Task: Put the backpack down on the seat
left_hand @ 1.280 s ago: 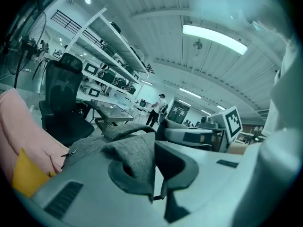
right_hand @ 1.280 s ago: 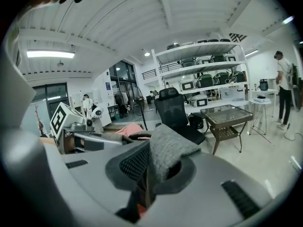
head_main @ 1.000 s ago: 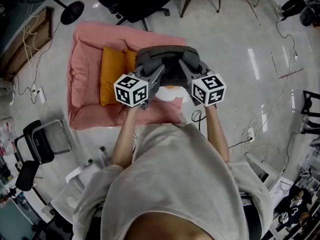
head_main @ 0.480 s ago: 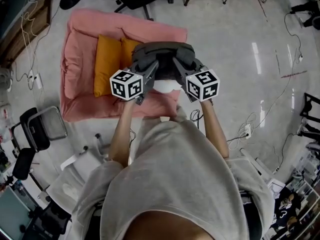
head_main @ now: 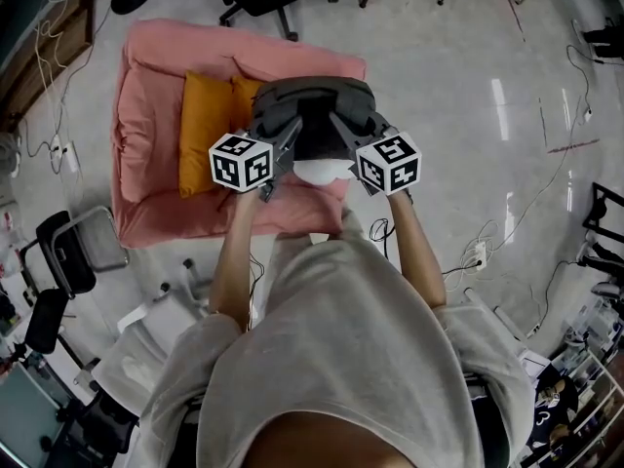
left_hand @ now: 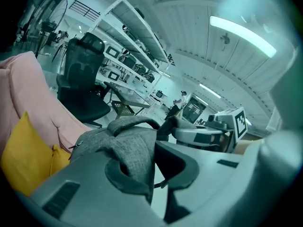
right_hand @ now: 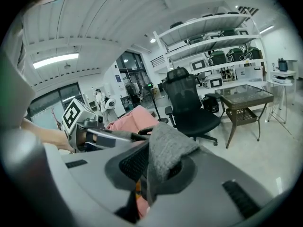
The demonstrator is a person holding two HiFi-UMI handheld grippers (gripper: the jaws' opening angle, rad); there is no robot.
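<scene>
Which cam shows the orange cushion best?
Head view: the orange cushion lies nearly whole on the pink seat, from above. Left gripper view catches part of it at the lower left edge; right gripper view shows at most an orange sliver.

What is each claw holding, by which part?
The grey backpack: left claw and right claw each pinch a strap; the right claw's jaws are opening, strap between them.

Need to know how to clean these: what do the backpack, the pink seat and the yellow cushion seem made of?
Backpack: grey woven cloth, matte and heathered; the coarse weave shows up close.
Seat: soft pink fabric, matte, wrinkled and puffy, likely a padded cover.
Cushion: smooth orange-yellow fabric, matte; the fibre can't be told.
</scene>
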